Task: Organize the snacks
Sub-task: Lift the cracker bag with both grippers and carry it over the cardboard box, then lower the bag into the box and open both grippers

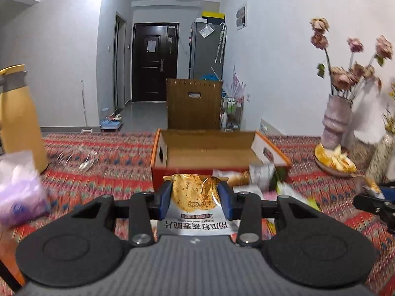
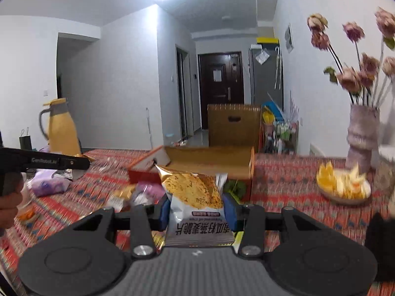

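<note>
Left wrist view shows the left gripper (image 1: 195,194) clamped on a snack packet (image 1: 193,197), held just in front of the open cardboard box (image 1: 209,148) on the patterned tablecloth (image 1: 111,153). The right gripper (image 2: 197,209) pinches a matching second packet (image 2: 195,197), also just before the box. More snacks (image 1: 259,175), blurred, seem to lie against the box's front right corner. Well right of the box sits a plate of peels (image 1: 333,160).

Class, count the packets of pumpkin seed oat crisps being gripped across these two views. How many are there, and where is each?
2. One crisp packet sits clamped in the left claw; another crisp packet is clamped in the right claw. More may lie hidden in the snack pile by the open cardboard box.
</note>
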